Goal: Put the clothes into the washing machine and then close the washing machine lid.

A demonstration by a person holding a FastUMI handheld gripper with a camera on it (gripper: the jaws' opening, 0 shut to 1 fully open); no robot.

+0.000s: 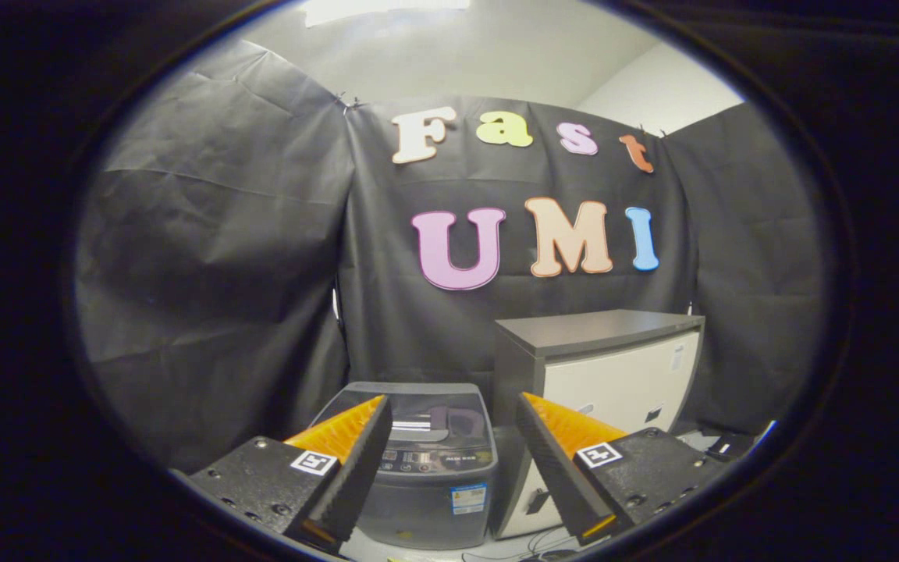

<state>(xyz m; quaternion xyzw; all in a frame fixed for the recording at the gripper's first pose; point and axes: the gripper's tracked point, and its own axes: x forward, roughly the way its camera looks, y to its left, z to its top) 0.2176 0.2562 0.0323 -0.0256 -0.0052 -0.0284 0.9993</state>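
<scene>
Between the spread fingers of the gripper (453,410), a small washing machine (426,484) sits just ahead.

Nearest, the two fingers stand wide apart and hold nothing. Just beyond them the washing machine stands low, its see-through lid (418,410) lying flat and closed over the top. Touching or just beside its right side stands a taller cabinet (613,375) with a dark top and a pale front. Black cloth wall (223,257) hangs behind both.
</scene>
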